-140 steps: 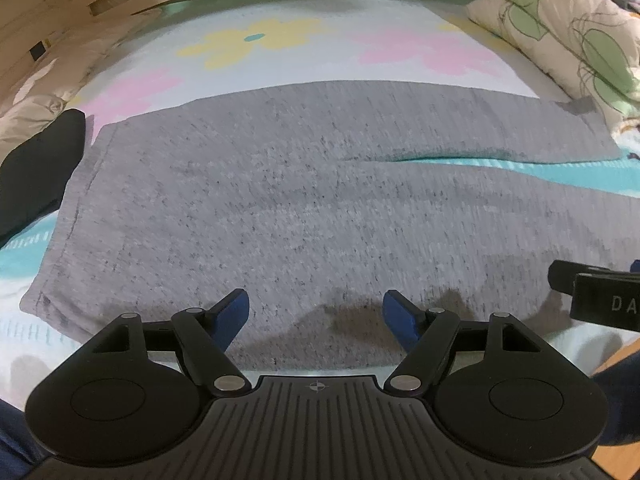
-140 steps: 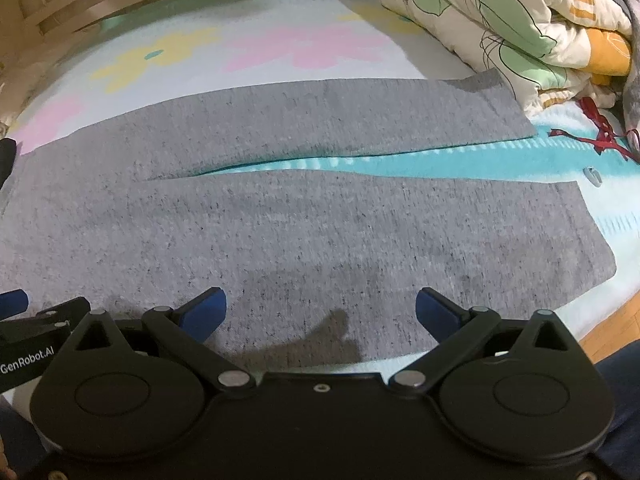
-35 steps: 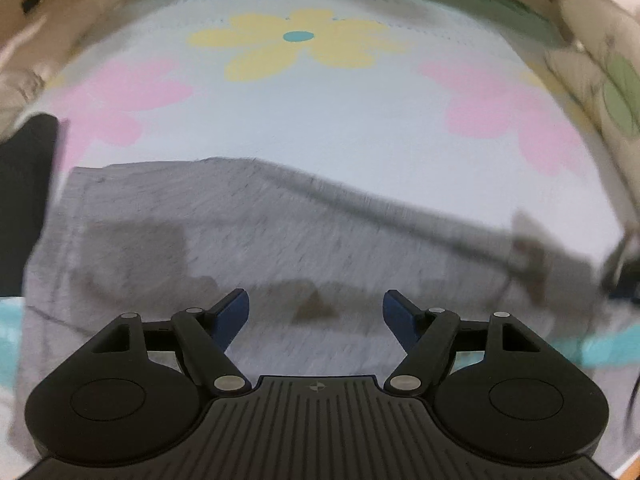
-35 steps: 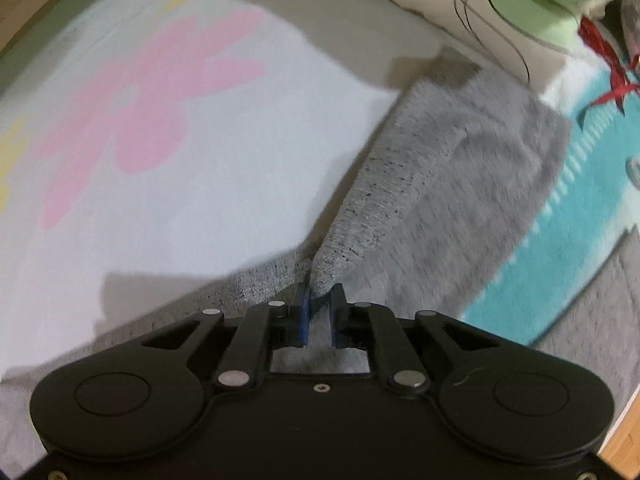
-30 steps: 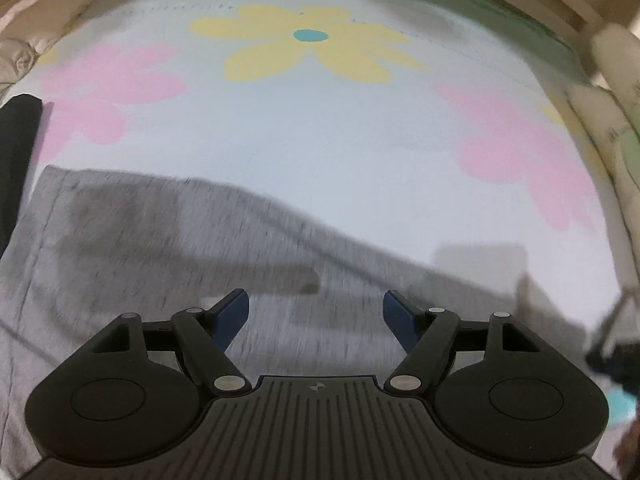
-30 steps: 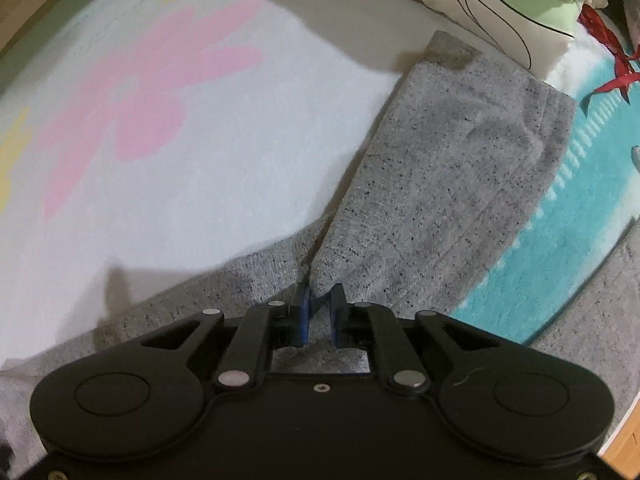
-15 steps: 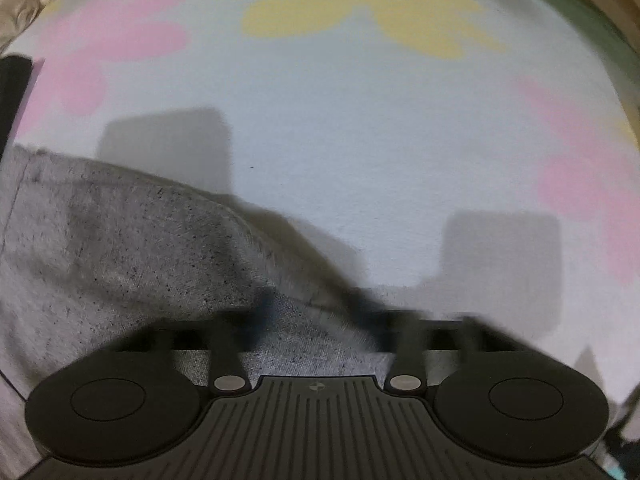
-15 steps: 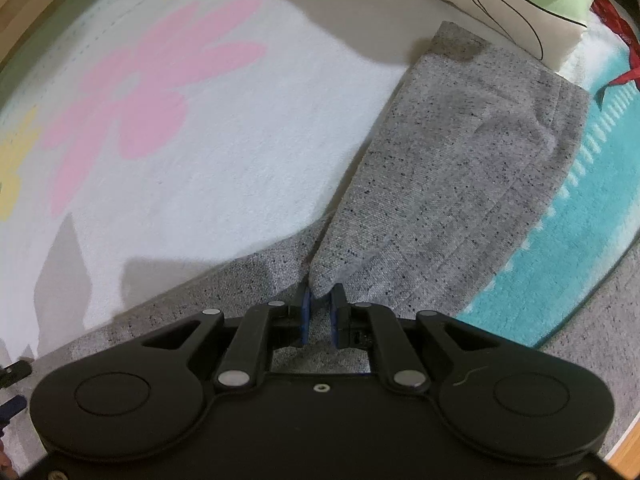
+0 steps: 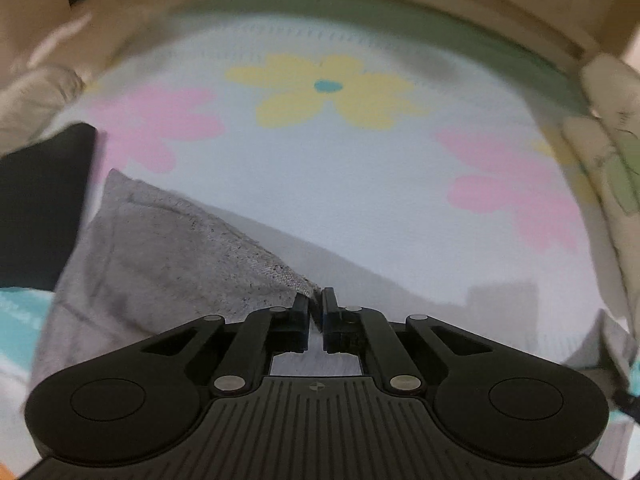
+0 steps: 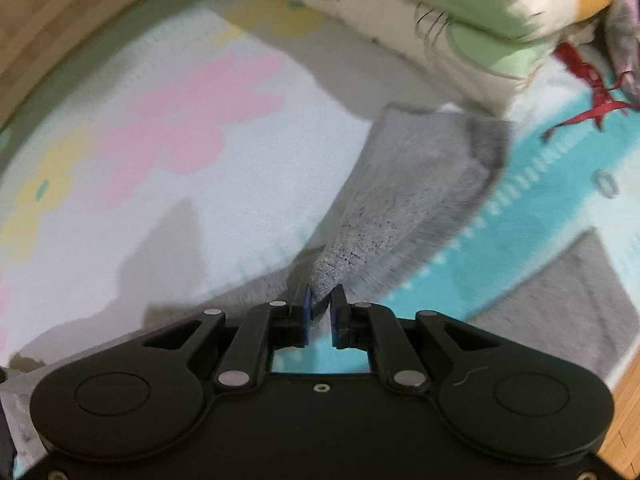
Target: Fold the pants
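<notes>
The left gripper [image 9: 315, 303], a black two-finger tool, has its jaws pinched tight on the far edge of the heather-grey knit pants [image 9: 160, 256], and the cloth rises from the bed in a taut ridge that runs from the fingertips away to the upper left, where the waist end lies bunched. Just beyond that end a dark black cloth [image 9: 40, 204] sits on the bed at the left border. The right gripper [image 10: 320, 307], of the same black make with blue pads, is likewise clamped on a fold of the same grey pants [image 10: 408, 200]; the leg fans out from the pinch up to its cuff, lifted clear of the bedding, while the other leg [image 10: 568, 300] lies flat on the turquoise part of the cover at the lower right. Under everything spreads the pale bedsheet printed with pink and yellow flowers [image 9: 360, 184]. Past the cuff is a heap of cream quilt with green leaf print [image 10: 440, 16], and a red ribbon [image 10: 592, 96] lies beside it on the turquoise.
</notes>
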`<action>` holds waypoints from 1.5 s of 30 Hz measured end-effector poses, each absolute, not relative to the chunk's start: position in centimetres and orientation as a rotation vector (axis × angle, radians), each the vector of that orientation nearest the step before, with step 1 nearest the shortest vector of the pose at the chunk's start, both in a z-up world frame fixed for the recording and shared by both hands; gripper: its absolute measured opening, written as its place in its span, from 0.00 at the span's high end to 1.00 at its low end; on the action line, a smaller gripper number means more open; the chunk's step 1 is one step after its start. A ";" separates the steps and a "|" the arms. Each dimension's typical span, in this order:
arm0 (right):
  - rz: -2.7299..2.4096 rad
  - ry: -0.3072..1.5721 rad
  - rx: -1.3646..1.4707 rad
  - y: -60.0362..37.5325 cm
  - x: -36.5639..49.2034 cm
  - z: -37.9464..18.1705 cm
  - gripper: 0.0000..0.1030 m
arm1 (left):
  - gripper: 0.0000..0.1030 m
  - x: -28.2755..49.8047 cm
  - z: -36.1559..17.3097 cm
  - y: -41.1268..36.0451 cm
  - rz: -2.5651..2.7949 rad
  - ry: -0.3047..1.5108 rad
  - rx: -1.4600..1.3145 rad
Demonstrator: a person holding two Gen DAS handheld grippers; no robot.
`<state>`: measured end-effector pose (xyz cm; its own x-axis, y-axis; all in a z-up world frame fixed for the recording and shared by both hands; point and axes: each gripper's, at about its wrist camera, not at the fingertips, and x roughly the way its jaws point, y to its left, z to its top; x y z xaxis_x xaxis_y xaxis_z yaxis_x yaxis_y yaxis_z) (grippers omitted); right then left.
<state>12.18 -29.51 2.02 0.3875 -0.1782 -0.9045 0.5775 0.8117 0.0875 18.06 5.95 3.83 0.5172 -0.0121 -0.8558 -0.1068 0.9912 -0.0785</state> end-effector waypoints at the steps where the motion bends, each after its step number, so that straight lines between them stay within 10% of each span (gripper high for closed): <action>1: -0.494 1.059 0.431 -29.3 10.8 2.8 0.87 | 0.95 16.9 4.5 5.8 0.051 1.007 -0.125; 28: -0.568 1.222 0.439 -28.3 -3.5 -4.3 0.89 | 0.90 5.9 -4.5 7.5 0.057 1.156 -0.017; 35: -0.582 1.116 0.358 -28.1 -4.4 -0.9 0.54 | 0.84 3.7 -0.3 6.6 0.040 1.079 0.023; 45: -0.620 1.051 0.266 -29.5 1.4 1.1 0.54 | 0.74 7.0 -1.1 0.6 -0.171 1.003 0.133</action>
